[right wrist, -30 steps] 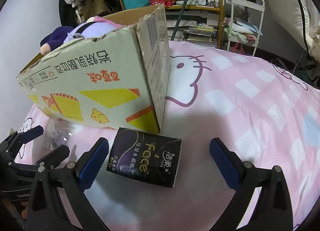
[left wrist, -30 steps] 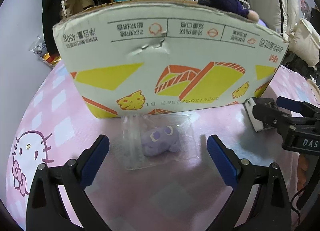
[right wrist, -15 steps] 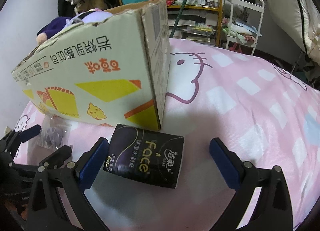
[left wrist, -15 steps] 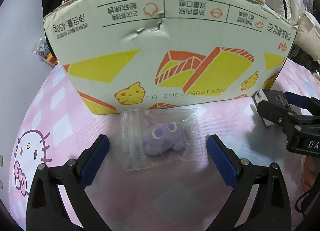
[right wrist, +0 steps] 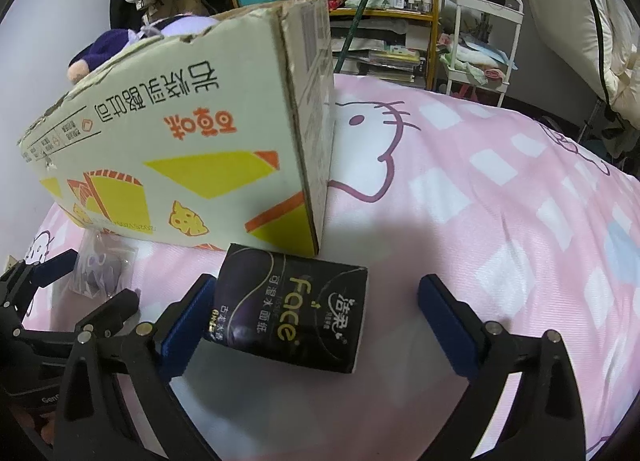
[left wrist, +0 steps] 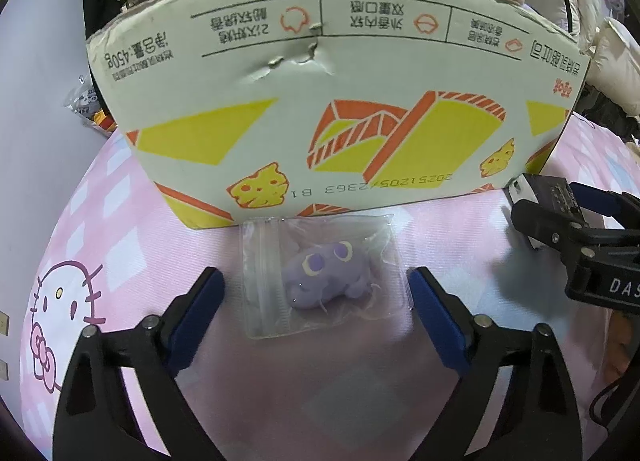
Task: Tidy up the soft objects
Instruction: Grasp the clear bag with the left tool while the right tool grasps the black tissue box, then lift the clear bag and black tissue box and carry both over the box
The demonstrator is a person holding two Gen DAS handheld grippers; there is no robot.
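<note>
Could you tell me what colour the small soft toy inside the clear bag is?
The soft toy is pale purple with darker purple eyes, clearest in the left wrist view.

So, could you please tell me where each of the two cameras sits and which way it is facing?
Left wrist: on the left gripper, angled down at the bagged purple plush toy before the printed cardboard box; its jaws are closing, pads clear of the bag; the right gripper shows at right.
Right wrist: on the right gripper, angled down at the black tissue pack; jaws open; the left gripper shows at left.
Shared: box, toy, pack, pink cartoon-cat bedsheet.
</note>
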